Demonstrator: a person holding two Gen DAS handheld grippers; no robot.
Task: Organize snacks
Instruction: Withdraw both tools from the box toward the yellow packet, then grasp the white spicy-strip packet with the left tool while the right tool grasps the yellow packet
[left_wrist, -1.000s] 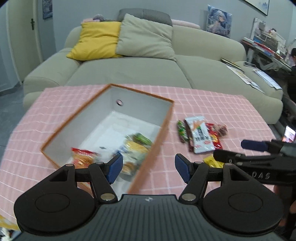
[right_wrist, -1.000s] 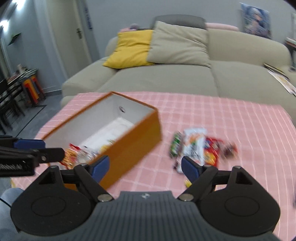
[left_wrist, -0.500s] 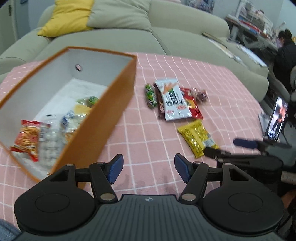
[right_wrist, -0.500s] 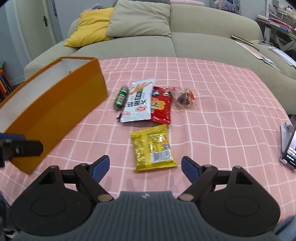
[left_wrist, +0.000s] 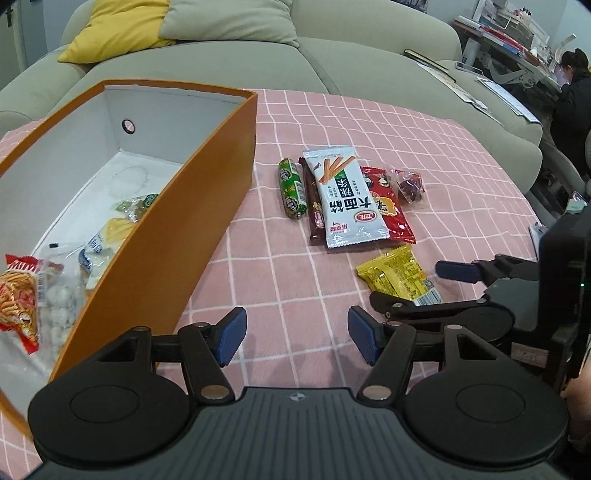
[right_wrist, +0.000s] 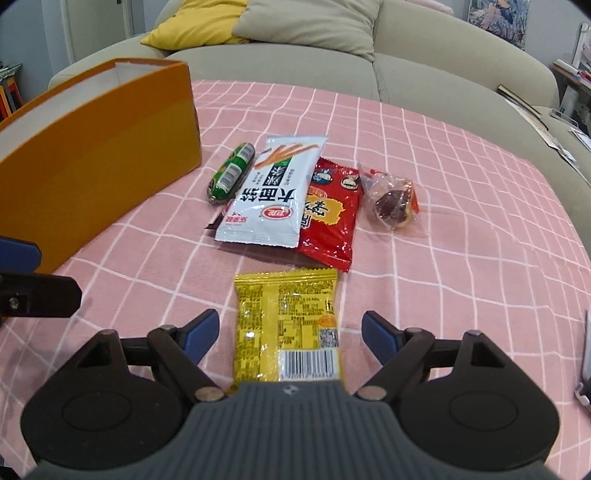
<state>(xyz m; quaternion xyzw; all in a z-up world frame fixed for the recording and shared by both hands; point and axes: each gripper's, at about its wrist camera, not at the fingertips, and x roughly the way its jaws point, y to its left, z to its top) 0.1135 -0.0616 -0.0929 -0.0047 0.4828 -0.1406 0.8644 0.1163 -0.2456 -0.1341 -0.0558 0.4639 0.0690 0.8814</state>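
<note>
the yellow packet lies flat on the pink checked cloth, right between my right gripper's wide-open jaws. i judge this the reach-to-pick step; next i must lower and close on it. at twelve o'clock sit the white packet and red packet; at ten o'clock the orange box. my left gripper hangs open, empty

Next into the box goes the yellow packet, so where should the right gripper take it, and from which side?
The flat yellow snack packet lies between the open right gripper. Come down from above and pinch across its long side edges at mid-length; it lies flat with those edges facing the blue fingers.
</note>
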